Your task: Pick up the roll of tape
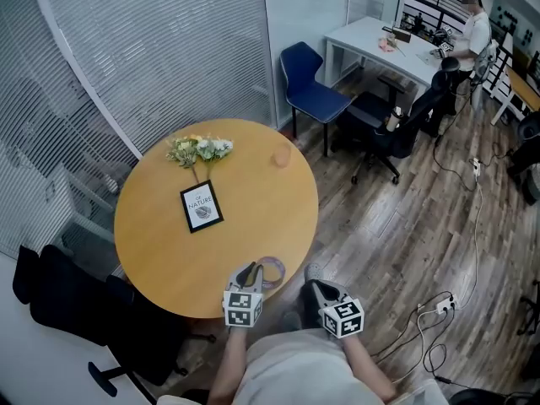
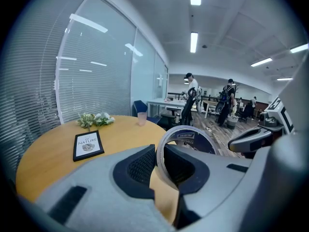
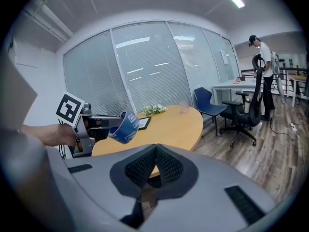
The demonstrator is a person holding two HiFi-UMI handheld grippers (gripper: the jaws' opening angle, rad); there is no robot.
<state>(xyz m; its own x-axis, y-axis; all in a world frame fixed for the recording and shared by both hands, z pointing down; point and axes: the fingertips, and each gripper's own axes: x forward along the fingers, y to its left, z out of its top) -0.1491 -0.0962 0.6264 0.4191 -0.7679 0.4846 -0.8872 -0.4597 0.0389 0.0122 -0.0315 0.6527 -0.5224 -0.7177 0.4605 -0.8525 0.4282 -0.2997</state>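
The roll of tape, pale with a blue printed core, stands on edge between the pads of my left gripper, which is shut on its band. In the head view the tape is held over the near rim of the round wooden table, at the tip of the left gripper. My right gripper hovers just off the table's edge, to the right of the left one. Its jaws are shut with nothing between them. The right gripper view shows the tape lifted above the tabletop.
A framed card, a small bunch of flowers and a pink cup rest on the table. A blue chair and a black office chair stand beyond it. Black chairs sit at the near left. A person stands at the far desk.
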